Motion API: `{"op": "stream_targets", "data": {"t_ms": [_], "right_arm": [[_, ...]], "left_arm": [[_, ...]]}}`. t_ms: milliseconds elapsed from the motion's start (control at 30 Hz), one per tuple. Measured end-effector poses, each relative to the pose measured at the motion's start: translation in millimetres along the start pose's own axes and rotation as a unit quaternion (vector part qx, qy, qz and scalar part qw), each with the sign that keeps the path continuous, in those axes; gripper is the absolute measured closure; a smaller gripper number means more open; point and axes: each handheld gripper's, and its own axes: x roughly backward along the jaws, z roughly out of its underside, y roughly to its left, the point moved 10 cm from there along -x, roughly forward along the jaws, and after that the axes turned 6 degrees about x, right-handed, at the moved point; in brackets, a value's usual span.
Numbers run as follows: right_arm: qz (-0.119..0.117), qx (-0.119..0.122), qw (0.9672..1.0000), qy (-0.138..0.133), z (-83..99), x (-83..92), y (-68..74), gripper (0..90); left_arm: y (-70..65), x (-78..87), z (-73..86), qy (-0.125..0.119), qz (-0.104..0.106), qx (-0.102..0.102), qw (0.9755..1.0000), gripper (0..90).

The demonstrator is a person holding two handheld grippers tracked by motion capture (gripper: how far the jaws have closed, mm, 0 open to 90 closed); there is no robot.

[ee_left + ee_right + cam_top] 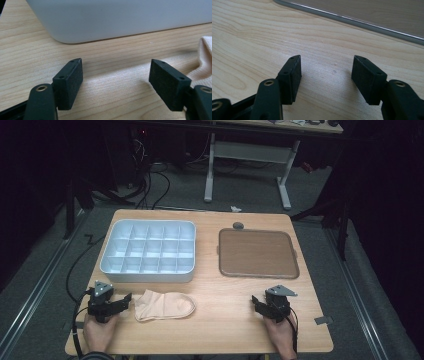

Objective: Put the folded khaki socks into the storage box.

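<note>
A pale peach sock (164, 305) lies flat on the wooden table near the front left, its cuff toward my left gripper (125, 300). That gripper is open, low over the table, just left of the sock. In the left gripper view its jaws (116, 77) are spread over bare wood, the sock's edge (203, 57) at the right and the white box wall (120, 17) just ahead. My right gripper (260, 304) rests open at the front right; in the right gripper view its jaws (325, 75) gape over bare wood, with nothing between them.
A white box (148, 251) divided into several compartments stands at the back left. A brown tray (257, 253) with a grey rim (352, 20) lies at the back right. A small dark grey object (238, 225) sits just beyond the tray. The table's front edge runs close to both hands.
</note>
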Motion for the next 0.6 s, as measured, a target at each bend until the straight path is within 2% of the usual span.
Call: {"op": "stream_targets", "data": {"t_ms": [267,600], "right_arm": [[0.0,0.0,1.0,-0.001,-0.1,0.2,0.0,43.5],[0.002,0.001,1.0,-0.001,-0.2,0.4,-0.2,46.7]], "left_arm": [[-1.5,-1.4,0.6,0.004,-0.014,-0.018,0.9997,27.1],[-2.4,-1.9,0.7,0.007,-0.011,-0.019,0.9997,24.6]]}}
